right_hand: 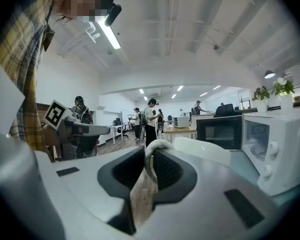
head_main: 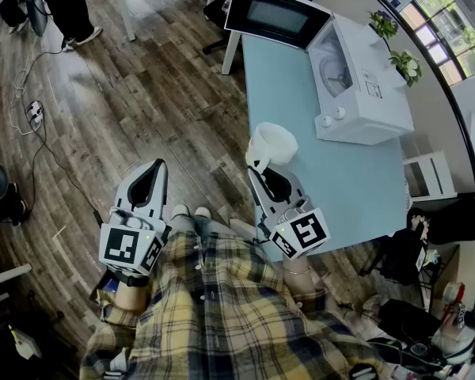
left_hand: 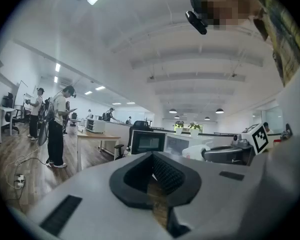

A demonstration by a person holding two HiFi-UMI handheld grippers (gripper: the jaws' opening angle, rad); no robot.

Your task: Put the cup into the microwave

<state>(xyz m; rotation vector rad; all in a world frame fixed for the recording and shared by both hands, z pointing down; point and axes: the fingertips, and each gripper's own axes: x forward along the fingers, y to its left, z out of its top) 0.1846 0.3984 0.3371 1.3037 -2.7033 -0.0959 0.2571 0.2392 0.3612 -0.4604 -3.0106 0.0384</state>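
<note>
The right gripper [head_main: 263, 169] has its fingers clenched on the handle of the white cup [head_main: 275, 143], at the left edge of the pale blue desk [head_main: 332, 180]. The white microwave [head_main: 364, 93] stands at the desk's far right corner with its door [head_main: 277, 13] open; its label is too small to read. The left gripper [head_main: 153, 171], fingers pressed together on nothing, hangs over the wood-plank floor [head_main: 142, 93] of an open office.

The white cup [head_main: 274, 144] was mouth-up at the near left edge of the table [head_main: 340, 180], its loop handle pinched between the jaws of my right gripper [head_main: 261, 171]. Well beyond it the white microwave [head_main: 362, 85] stood on the table, its door [head_main: 275, 14] swung wide open and its turntable [head_main: 333, 68] showing.
</note>
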